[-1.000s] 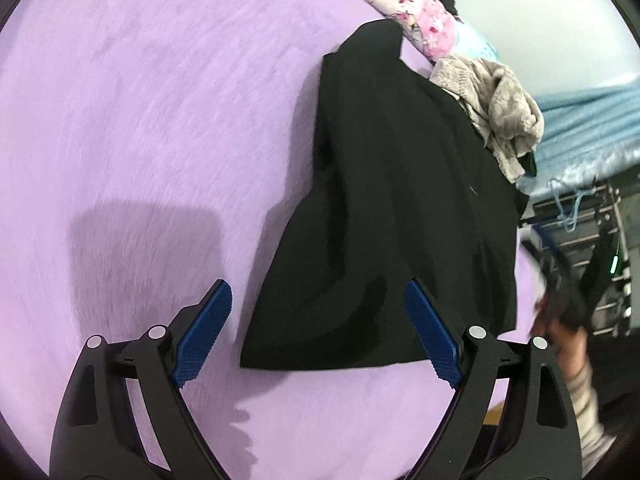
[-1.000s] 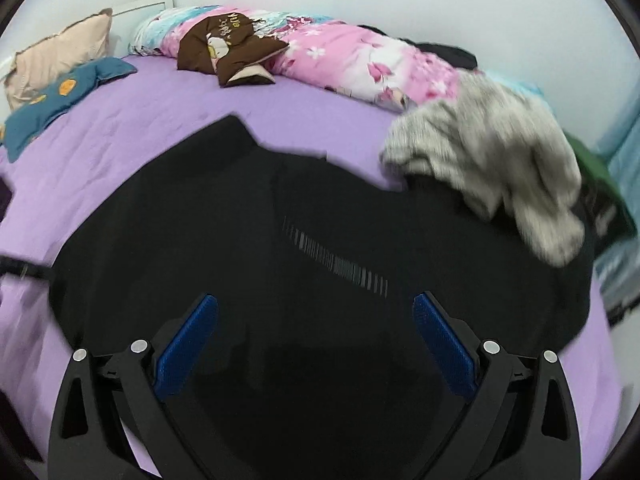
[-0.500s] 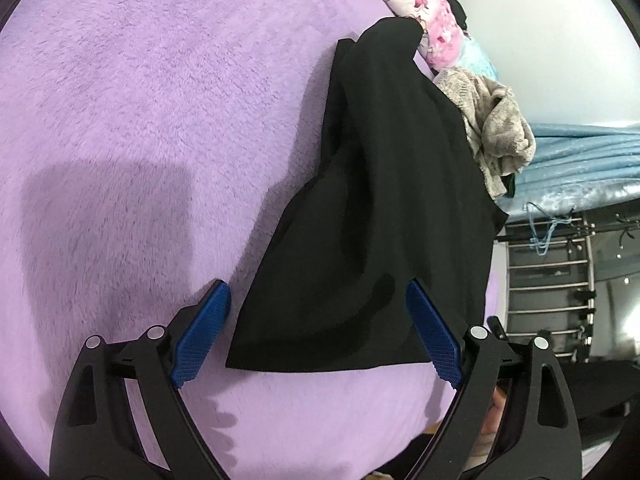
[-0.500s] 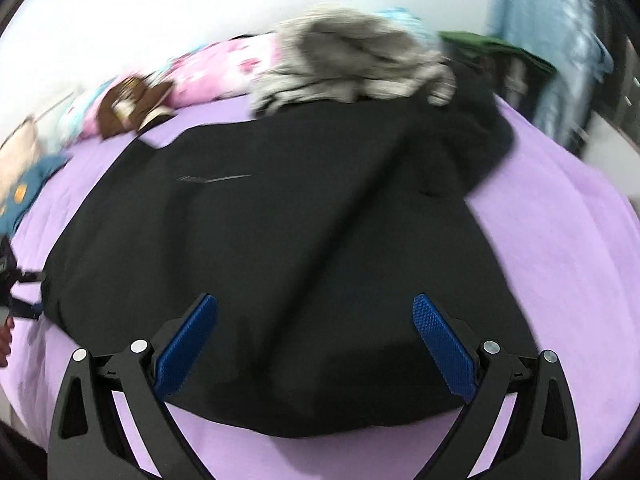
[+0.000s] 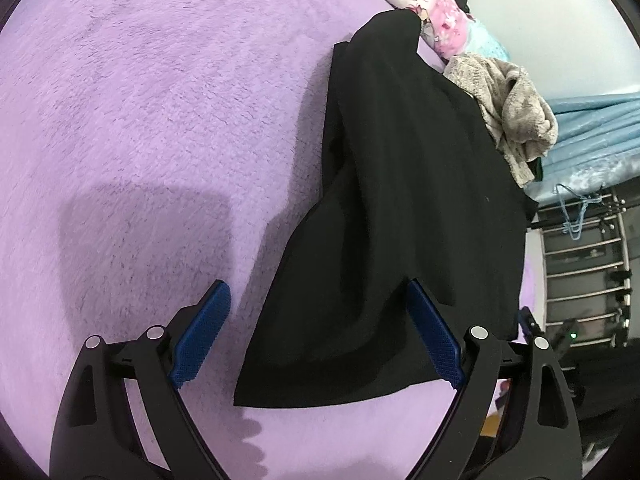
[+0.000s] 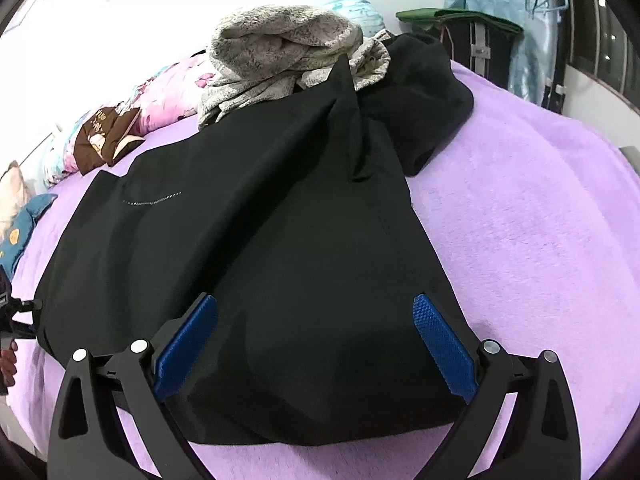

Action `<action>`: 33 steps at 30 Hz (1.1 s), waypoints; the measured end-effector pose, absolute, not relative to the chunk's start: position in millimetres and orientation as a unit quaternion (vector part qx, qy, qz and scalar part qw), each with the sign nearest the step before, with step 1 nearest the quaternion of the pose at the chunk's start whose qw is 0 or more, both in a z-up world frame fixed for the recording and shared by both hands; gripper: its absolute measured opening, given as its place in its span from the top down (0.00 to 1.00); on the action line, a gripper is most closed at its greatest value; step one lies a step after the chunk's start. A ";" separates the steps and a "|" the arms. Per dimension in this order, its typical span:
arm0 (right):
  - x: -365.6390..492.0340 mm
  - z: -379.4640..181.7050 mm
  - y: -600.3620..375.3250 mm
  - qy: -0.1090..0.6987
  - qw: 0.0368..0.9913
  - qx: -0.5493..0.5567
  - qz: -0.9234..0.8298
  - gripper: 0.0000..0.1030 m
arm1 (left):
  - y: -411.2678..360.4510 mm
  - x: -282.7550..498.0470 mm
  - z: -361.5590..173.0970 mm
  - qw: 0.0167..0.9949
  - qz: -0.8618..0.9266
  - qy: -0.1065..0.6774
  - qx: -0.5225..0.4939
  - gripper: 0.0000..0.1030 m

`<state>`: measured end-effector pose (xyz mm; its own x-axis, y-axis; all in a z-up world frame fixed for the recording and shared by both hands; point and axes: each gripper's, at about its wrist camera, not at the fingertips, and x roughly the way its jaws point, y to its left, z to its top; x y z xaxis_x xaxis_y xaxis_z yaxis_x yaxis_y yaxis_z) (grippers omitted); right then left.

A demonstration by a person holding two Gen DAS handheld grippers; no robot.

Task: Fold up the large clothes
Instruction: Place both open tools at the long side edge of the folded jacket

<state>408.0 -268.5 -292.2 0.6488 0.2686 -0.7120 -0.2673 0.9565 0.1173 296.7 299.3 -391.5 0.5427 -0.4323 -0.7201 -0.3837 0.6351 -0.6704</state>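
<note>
From the left wrist, the black garment (image 5: 400,200) lies on the purple blanket (image 5: 140,120), its long axis running from the near hem up toward the floral bedding (image 5: 432,8). The left gripper (image 5: 316,332) hangs over the hem corner, jaws wide apart, nothing clamped. A grey fleece (image 5: 512,112) covers the far right edge.

From the right wrist, the black garment (image 6: 260,240) stretches away toward the grey fleece (image 6: 280,48), its far end buried under it. The right gripper (image 6: 316,348) stands spread above the near hem, empty.

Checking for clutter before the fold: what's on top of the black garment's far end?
A grey fuzzy garment lies heaped over the far end of the black garment; a dark fleece piece bunches beside it. What the heap covers is hidden.
</note>
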 end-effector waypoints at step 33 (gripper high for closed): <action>442.8 -293.4 -263.8 0.411 0.896 -0.049 0.161 0.06 | 310.8 339.1 -399.8 0.762 -0.082 0.490 -0.416 0.11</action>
<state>442.8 -263.8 -293.4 0.6098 0.2475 -0.7529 -0.3280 0.9436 0.0446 339.1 310.8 -399.8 0.5072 -0.5322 -0.6779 -0.2835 0.6398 -0.7144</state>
